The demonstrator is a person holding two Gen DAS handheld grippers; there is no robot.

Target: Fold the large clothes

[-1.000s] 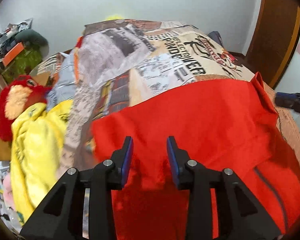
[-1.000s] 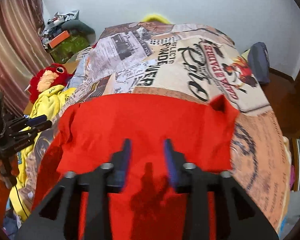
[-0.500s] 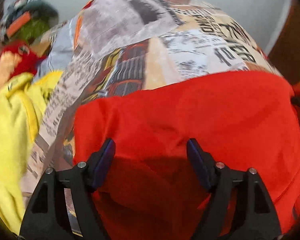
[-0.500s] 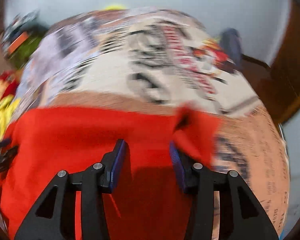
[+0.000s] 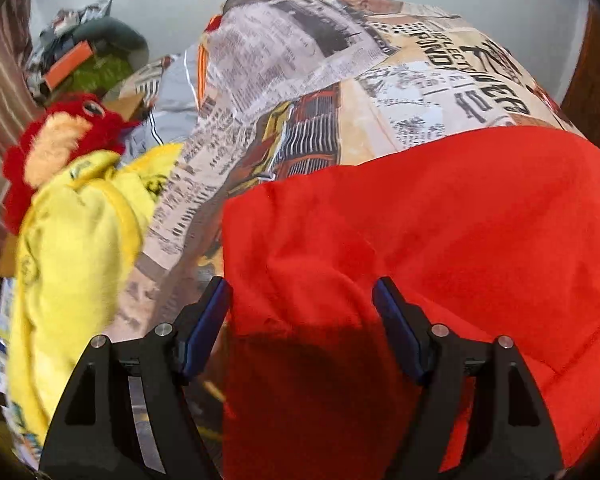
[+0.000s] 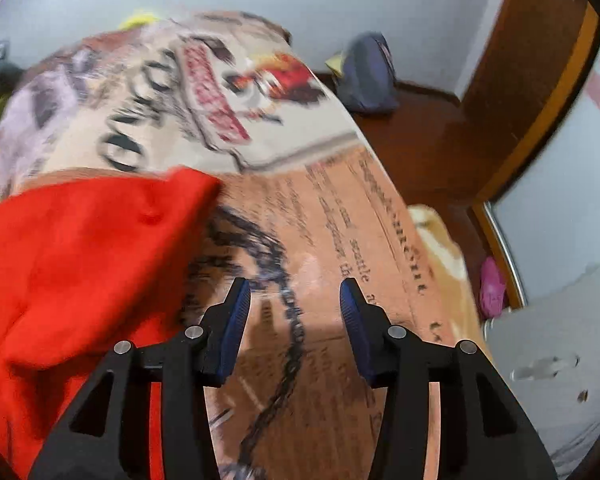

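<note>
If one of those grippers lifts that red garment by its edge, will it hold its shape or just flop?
The red garment would probably flop: it lies creased and follows the bed's curve. It looks like thin cloth, so likely light for its spread. Pushed, it would probably bunch rather than slide whole; its far corner is already rumpled up. Both the left gripper and right gripper are open.

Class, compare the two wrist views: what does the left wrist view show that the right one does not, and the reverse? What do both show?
Left only: a yellow garment, a red plush toy, and the open left gripper over the red garment.
Right only: a blue bag on the floor, a wooden door frame, and the open right gripper over printed bedding.
Both: the red garment and the bedding.
</note>
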